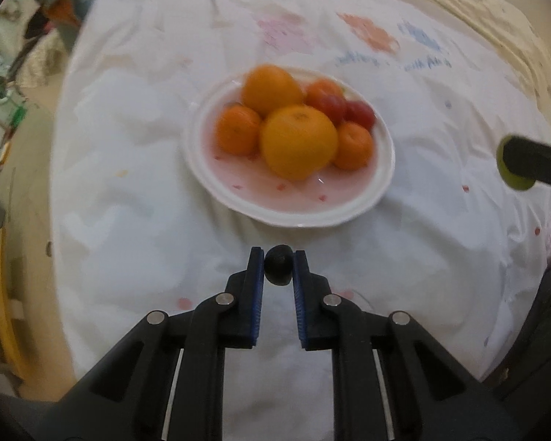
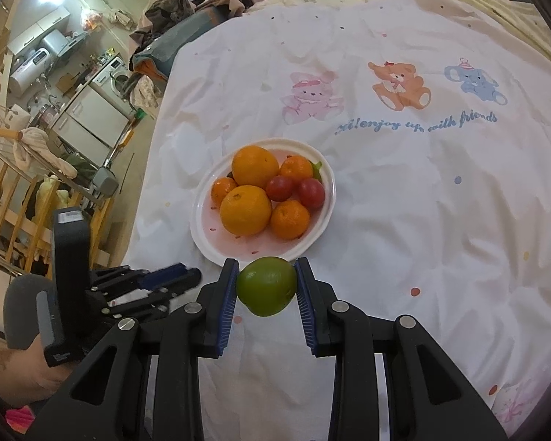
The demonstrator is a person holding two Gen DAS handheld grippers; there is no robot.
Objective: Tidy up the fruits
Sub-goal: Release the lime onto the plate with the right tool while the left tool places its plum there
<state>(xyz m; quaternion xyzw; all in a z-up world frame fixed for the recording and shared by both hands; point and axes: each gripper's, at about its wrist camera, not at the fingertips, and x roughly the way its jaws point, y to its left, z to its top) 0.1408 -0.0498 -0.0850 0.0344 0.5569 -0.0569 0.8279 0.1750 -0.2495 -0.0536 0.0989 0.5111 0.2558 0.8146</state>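
- My left claw [image 1: 278, 265] is pinched shut on a small dark fruit [image 1: 278, 270], maybe a grape or olive; the blur keeps me from telling. It sits at the very fingertips, so a jolt could pop it out onto the bed sheet [image 2: 404, 202].
- My right claw [image 2: 266, 279] is clamped on a green lime [image 2: 267, 286], just short of the white plate [image 2: 327, 198].
- The plate is crowded with oranges [image 2: 246, 210], tangerines and red tomatoes [image 2: 311, 192]; a drop onto the heap could roll fruit over the rim.
- The soft bed may tip the plate if I press it.
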